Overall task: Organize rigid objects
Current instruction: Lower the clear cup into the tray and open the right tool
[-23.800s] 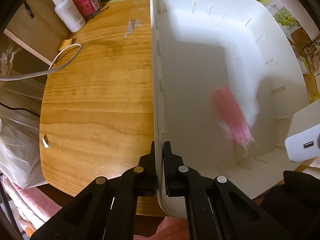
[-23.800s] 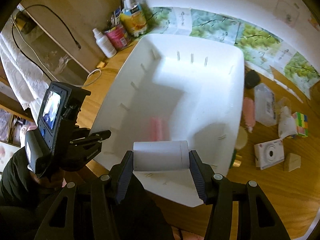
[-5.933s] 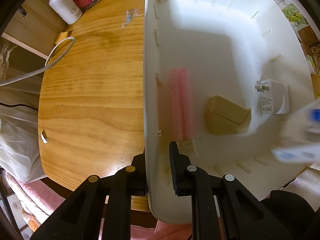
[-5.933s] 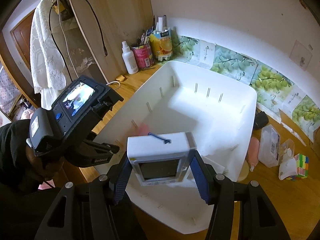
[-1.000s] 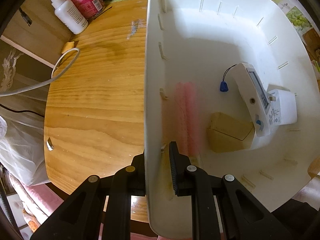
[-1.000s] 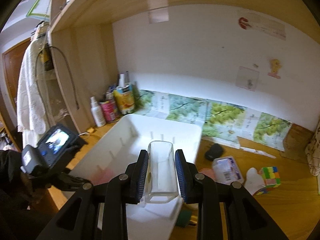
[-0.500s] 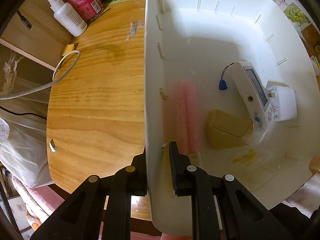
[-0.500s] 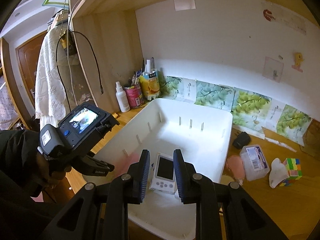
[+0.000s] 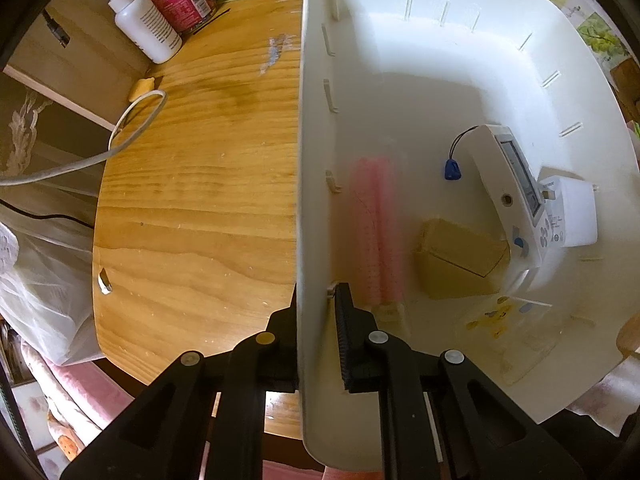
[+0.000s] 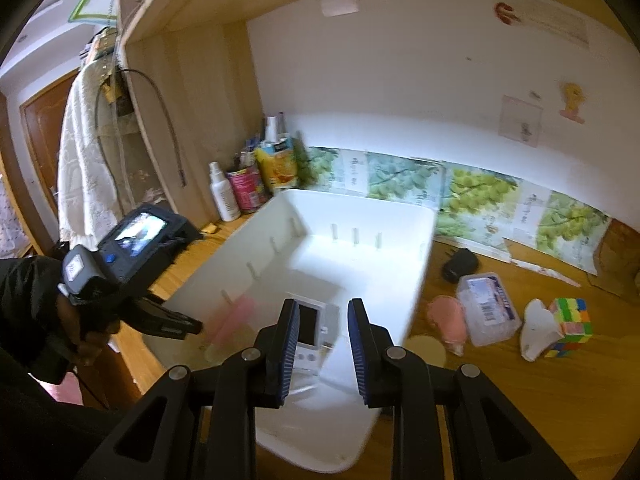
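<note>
Right wrist view — right gripper, emptied, opening above bin.

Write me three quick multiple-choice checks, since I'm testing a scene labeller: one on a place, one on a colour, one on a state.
1. The puzzle cube sits:
A. inside the white bin
B. on the table, outside the bin
C. on a shelf

2. The tube lying along the bin's wall is:
A. pink
B. green
C. black

3. The left gripper is:
A. open in the air
B. shut on the bin's wall
C. shut on a bottle

Answers:
1. B, the cube rests on bare wood to the right of the bin.
2. A, it shows pink in both views.
3. B, its jaws pinch the wall from both sides.
</note>
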